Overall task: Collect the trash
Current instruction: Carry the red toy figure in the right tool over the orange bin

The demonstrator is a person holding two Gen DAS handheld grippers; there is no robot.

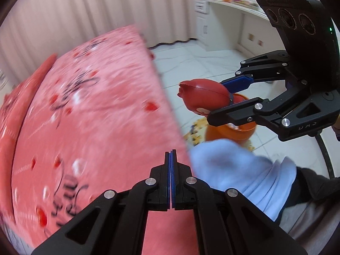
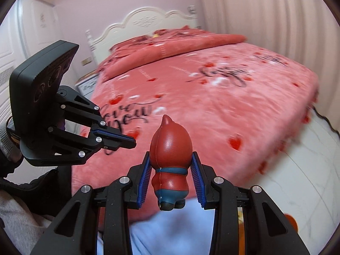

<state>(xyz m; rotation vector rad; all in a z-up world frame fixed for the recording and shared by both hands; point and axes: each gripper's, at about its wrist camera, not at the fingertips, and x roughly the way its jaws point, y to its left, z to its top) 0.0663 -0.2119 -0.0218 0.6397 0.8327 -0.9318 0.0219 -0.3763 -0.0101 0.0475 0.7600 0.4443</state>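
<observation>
A red squishy toy figure [image 2: 170, 155] with blue bands is clamped at its waist between the blue pads of my right gripper [image 2: 171, 156], its pointed head facing away over the bed. In the left wrist view the same figure [image 1: 201, 95] hangs in my right gripper [image 1: 216, 99] just above an orange bin [image 1: 231, 131] on the floor. My left gripper [image 1: 171, 152] is shut with nothing between its pads, over the bed's edge. From the right wrist view, the left gripper [image 2: 133, 142] sits to the left, shut and empty.
A bed with a pink heart-print cover [image 2: 212, 97] and white headboard [image 2: 144, 21] fills the middle. A person's foot in a light blue sock [image 1: 233, 170] lies below the grippers. White tiled floor [image 1: 201, 57], a white desk [image 1: 233, 8] and curtains [image 1: 74, 10] lie beyond.
</observation>
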